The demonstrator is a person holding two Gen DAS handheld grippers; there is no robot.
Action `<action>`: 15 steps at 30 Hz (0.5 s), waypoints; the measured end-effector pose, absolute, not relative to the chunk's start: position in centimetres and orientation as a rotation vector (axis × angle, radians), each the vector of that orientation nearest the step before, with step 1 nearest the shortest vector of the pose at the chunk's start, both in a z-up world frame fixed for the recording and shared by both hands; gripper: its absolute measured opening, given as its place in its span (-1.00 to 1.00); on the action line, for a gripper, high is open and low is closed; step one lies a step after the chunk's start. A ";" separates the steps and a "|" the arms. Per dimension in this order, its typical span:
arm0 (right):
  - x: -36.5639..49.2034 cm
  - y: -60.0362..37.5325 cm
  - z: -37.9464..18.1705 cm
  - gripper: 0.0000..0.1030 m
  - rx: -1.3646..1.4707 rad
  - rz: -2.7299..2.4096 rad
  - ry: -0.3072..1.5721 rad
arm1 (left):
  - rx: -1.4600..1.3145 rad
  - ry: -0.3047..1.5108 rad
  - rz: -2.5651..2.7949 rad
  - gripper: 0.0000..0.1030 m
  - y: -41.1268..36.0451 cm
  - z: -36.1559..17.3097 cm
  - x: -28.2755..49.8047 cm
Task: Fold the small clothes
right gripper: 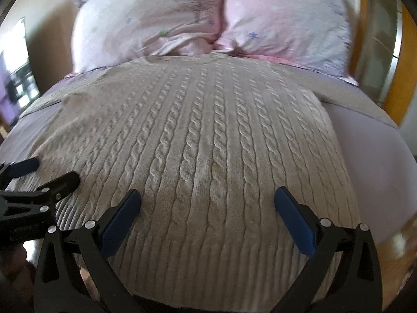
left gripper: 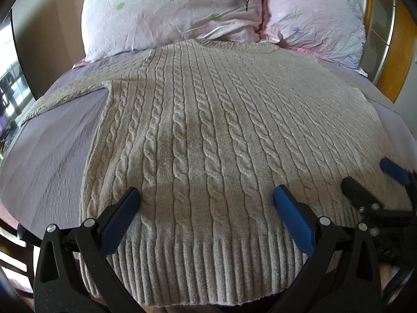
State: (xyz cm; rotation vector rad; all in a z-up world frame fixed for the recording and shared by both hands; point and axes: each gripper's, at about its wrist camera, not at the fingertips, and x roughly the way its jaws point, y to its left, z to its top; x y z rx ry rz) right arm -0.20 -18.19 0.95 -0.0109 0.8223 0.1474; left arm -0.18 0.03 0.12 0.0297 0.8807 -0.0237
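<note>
A beige cable-knit sweater [left gripper: 208, 130] lies flat on the bed, ribbed hem toward me and collar toward the pillows. It also shows in the right wrist view [right gripper: 203, 143]. One sleeve [left gripper: 65, 96] spreads out to the left. My left gripper [left gripper: 206, 198] is open and empty, just above the hem on the left half. My right gripper [right gripper: 207, 198] is open and empty above the hem on the right half. In the left wrist view the right gripper [left gripper: 372, 174] shows at the right edge; in the right wrist view the left gripper [right gripper: 52, 169] shows at the left edge.
The sweater lies on a lilac bedsheet [left gripper: 52, 140], also seen in the right wrist view [right gripper: 370, 143]. Two pink flowered pillows [left gripper: 169, 13] [left gripper: 312, 20] lie at the head. A wooden bed frame [left gripper: 391, 60] runs along the right side.
</note>
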 end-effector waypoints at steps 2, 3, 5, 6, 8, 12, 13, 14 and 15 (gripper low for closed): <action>0.7 -20.7 2.0 0.97 0.058 0.199 0.814 | 0.040 0.858 -0.045 0.97 0.0 0.3 -0.5; 1.2 -22.7 2.9 0.97 0.119 0.206 0.791 | 0.042 0.854 -0.055 0.97 0.1 0.3 -0.7; 2.5 -27.4 4.7 0.97 0.237 0.169 0.738 | 0.036 0.856 -0.090 0.97 0.5 0.7 -0.2; 3.4 -29.6 5.4 0.97 0.281 0.126 0.728 | 0.017 0.836 -0.113 0.97 0.9 1.3 0.0; 6.3 -36.3 6.5 0.97 0.407 -0.016 0.721 | -0.014 0.768 -0.156 0.97 1.9 2.4 0.5; 11.0 -46.3 5.9 0.40 0.580 -0.227 0.730 | -0.097 0.573 -0.193 0.97 5.7 5.8 1.4; 12.7 -50.2 5.0 0.33 0.663 -0.316 0.741 | -0.122 0.547 -0.177 0.97 6.8 6.4 1.9; 13.2 -51.9 4.4 0.23 0.709 -0.353 0.744 | -0.146 0.534 -0.163 0.97 7.9 6.8 2.4; 14.3 -55.0 3.2 0.04 0.806 -0.408 0.748 | -0.166 0.527 -0.154 0.97 8.8 7.2 2.8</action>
